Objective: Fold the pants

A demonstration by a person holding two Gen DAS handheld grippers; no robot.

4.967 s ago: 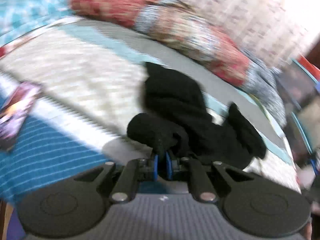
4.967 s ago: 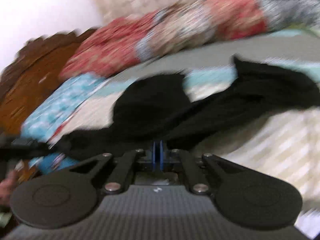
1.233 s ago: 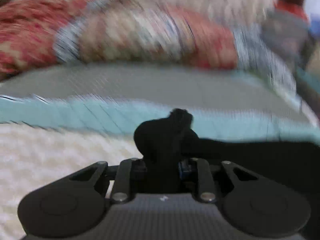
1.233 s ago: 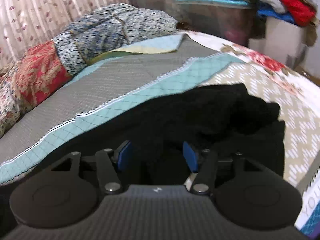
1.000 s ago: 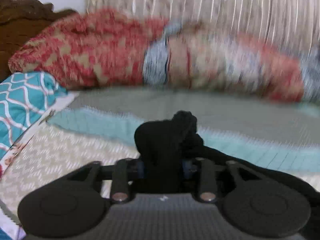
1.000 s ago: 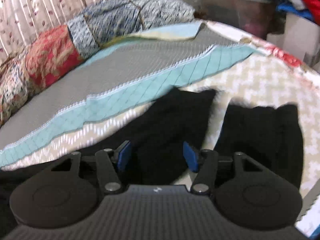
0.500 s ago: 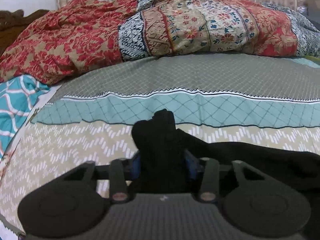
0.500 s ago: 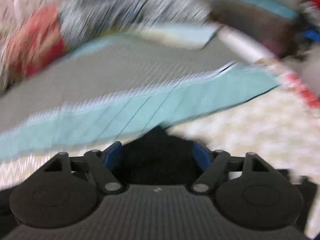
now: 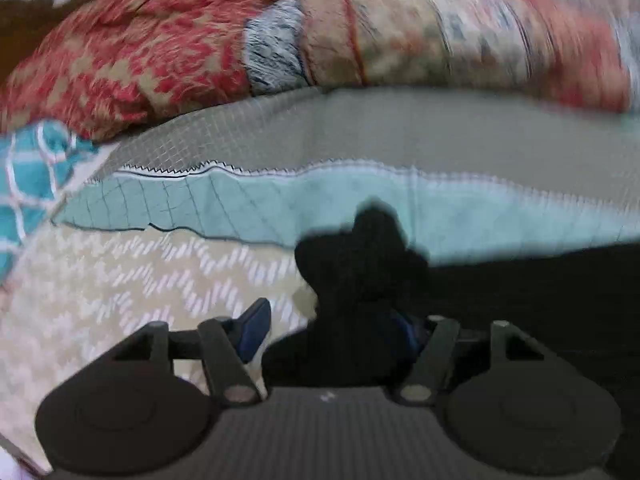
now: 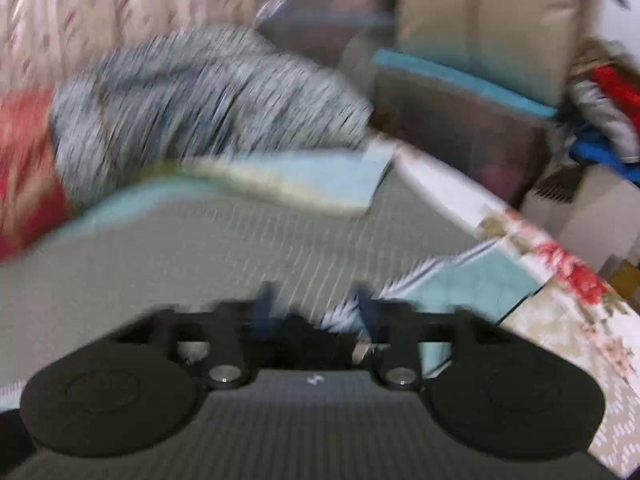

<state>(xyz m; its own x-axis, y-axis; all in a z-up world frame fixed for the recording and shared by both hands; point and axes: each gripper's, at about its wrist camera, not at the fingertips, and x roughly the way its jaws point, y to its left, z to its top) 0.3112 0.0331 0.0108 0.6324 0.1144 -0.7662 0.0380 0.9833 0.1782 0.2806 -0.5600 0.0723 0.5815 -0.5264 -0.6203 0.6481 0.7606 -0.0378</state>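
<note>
Only the left wrist view shows the pants clearly: a black garment lying across the patterned bedspread, running off toward the right edge, with a bunched end rising between the fingers of the left gripper. Its jaws are opening. The left blue pad stands clear of the cloth with bedspread showing in the gap, while the right pad is mostly hidden behind the black fabric, so the bunch sits between the jaws without being squeezed. Further back in this view a red and beige quilt is heaped along the far side of the bed, and a teal patterned cloth lies at the left edge.

Turning to the right wrist view, heavily blurred, it shows what the other does not: the grey part of the bedspread, a blue-grey section of the quilt, a flowered sheet edge at the bed's corner, and a stack of boxes and clothes beyond. The right gripper has its jaws opening too, the pads apart. A dark patch sits low between the fingers; whether it is the pants I cannot tell.
</note>
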